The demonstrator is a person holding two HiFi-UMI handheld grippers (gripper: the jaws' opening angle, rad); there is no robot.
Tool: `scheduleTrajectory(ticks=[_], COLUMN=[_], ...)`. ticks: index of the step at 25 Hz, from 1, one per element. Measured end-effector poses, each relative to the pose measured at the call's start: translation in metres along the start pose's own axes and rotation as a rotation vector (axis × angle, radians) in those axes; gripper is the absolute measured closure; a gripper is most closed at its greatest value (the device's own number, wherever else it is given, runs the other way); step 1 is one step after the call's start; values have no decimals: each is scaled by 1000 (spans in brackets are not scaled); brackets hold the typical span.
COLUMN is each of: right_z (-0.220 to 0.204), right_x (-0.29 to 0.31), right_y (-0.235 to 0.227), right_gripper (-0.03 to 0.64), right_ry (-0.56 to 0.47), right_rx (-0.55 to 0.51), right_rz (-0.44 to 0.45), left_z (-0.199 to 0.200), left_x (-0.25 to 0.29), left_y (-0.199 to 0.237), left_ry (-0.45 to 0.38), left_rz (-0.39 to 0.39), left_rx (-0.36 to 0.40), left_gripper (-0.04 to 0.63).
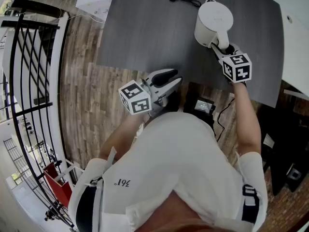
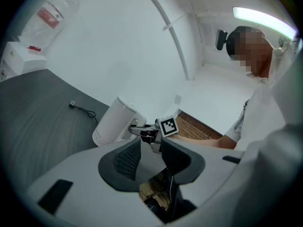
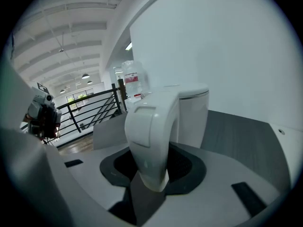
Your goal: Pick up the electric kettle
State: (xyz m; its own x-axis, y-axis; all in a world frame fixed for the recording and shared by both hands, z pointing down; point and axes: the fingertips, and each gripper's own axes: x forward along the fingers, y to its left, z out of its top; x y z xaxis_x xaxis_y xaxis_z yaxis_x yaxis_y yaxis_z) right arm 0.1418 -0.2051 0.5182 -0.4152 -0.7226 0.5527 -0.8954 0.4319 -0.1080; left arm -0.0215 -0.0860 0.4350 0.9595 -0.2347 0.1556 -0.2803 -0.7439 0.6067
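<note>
1. The electric kettle [image 1: 214, 22] stands upright on the right part of the dark grey bench [image 1: 145, 28]. Its long axis runs straight up and its lid faces the ceiling.
2. Its handle [image 1: 222, 40] points back towards the person and the near edge of the bench. The white body sits on the far side of the handle.
3. A black cord [image 1: 186, 0] with a plug lies on the bench just beyond the kettle, apart from it.
4. The right tool [image 1: 221, 50] reaches in from the near edge and slants down at the handle. In the right gripper view the handle fills the gap between the jaws. They are partly closed, with the dark pads against both of its sides.
5. The left tool [image 1: 175, 79] hangs by the bench's near edge, well apart from the kettle and roughly level.
6. In the left gripper view its jaws stand a narrow way apart with nothing between them. The kettle and the right tool show beyond their tips.
</note>
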Motion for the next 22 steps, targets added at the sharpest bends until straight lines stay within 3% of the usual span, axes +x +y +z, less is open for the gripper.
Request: scheduleTrajectory(ticks=[5, 11, 17, 22], right_z=[-1, -6, -5, -8], right_x=[4, 5, 14, 26], right_y=[5, 14, 33, 48], right_gripper=[474, 472, 474, 474], right_ry=[19, 77, 60, 45], right_rx=[-13, -69, -121, -169], right_rz=[74, 246, 404, 420], left_z=[-1, 1, 1, 0], left_x=[-1, -1, -2, -7], left_y=[1, 0, 0, -1], left_ry=[-1, -3, 1, -2], left_rz=[-2, 1, 7, 33], left_rx=[-5, -6, -2, -6], left_gripper=[477, 477, 477, 477])
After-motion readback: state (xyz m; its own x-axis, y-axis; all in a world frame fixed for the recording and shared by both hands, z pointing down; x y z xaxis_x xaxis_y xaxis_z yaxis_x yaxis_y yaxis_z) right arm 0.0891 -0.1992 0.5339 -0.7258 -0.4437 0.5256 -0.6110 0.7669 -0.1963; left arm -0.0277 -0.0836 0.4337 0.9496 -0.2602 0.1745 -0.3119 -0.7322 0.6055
